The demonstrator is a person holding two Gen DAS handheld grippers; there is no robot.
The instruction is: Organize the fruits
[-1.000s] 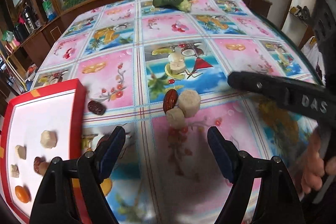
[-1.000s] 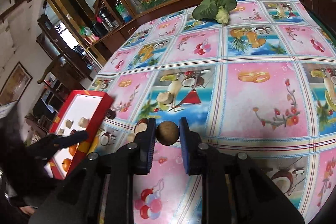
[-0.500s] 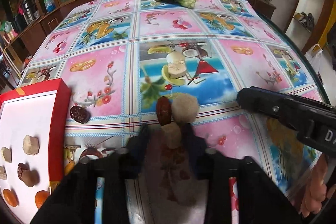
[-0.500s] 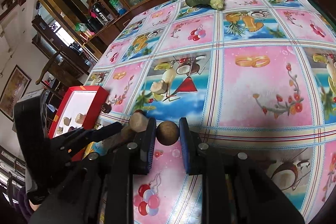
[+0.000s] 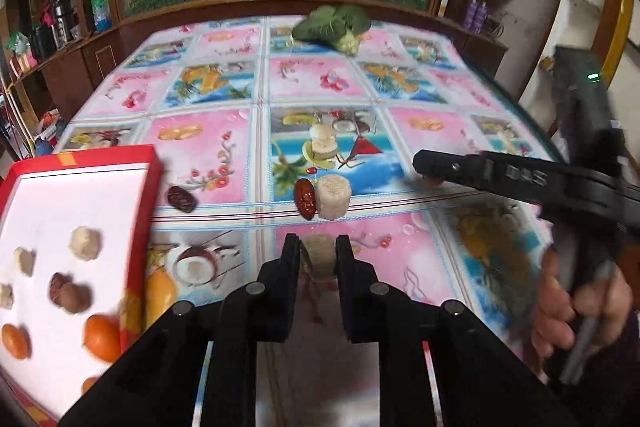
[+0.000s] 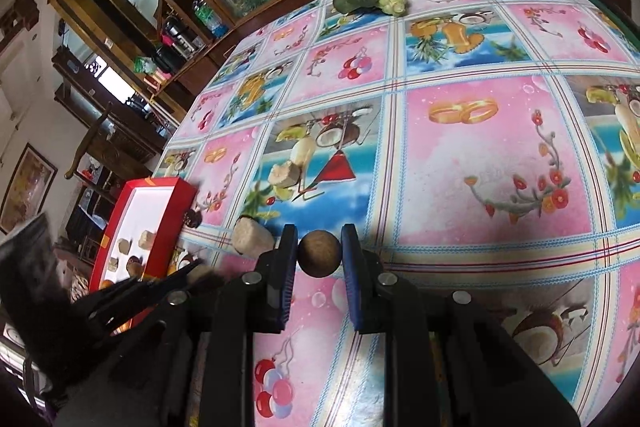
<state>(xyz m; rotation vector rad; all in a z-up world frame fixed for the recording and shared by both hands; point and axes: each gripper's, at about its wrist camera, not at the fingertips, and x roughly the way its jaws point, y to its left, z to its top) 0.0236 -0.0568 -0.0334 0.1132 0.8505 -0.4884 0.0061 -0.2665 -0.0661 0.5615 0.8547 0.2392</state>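
My left gripper (image 5: pixel 318 259) is shut on a pale beige fruit chunk (image 5: pixel 319 258) and holds it just above the cloth. Beyond it lie a red date (image 5: pixel 305 198) and a larger pale chunk (image 5: pixel 334 196), touching each other. A dark date (image 5: pixel 181 199) lies beside the red tray (image 5: pixel 80 163), which holds several pale chunks, brown fruits and orange fruits. My right gripper (image 6: pixel 320 255) is shut on a round brown fruit (image 6: pixel 320 255). It shows from the side in the left wrist view (image 5: pixel 424 163). The red tray (image 6: pixel 176 203) is at its left.
A green leafy vegetable (image 5: pixel 334 25) lies at the table's far edge, in front of a wooden-framed glass cabinet. The table wears a pink and blue patterned cloth (image 6: pixel 480 163). Shelves with bottles stand at the left.
My left gripper has closed on the nearest pale chunk and lifted it back from the date and larger chunk. My right gripper has kept hold of the brown fruit and shifted little.
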